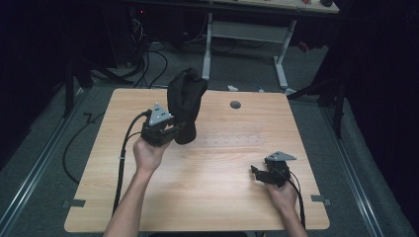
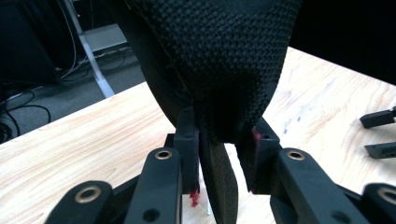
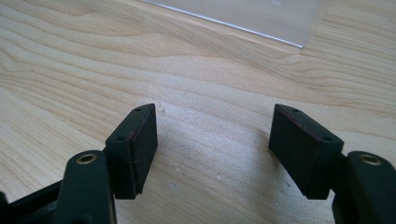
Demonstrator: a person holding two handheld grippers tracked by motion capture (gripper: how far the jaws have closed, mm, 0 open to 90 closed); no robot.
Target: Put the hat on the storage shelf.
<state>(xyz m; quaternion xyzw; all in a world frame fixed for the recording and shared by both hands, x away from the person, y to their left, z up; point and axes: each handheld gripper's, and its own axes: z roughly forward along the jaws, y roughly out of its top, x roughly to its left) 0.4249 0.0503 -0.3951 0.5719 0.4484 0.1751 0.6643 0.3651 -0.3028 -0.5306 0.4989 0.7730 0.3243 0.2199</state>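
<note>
A: Item one, location?
B: Black woven pouch [image 1: 186,101], upper centre of frame, held above the desk [image 1: 212,192]; left gripper [image 2: 223,161] jaws clamped on its lower edge.
A: Handling?
B: Likely soft, light (floppy); grip a seam. Right gripper [image 3: 212,149]: jaws apart, empty.

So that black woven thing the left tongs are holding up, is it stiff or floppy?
Probably semi-stiff: the black fabric piece stands upright above the left tongs without drooping. Its coarse weave likely grips well, not slippery. It seems light, since one edge pinch holds it.
</note>
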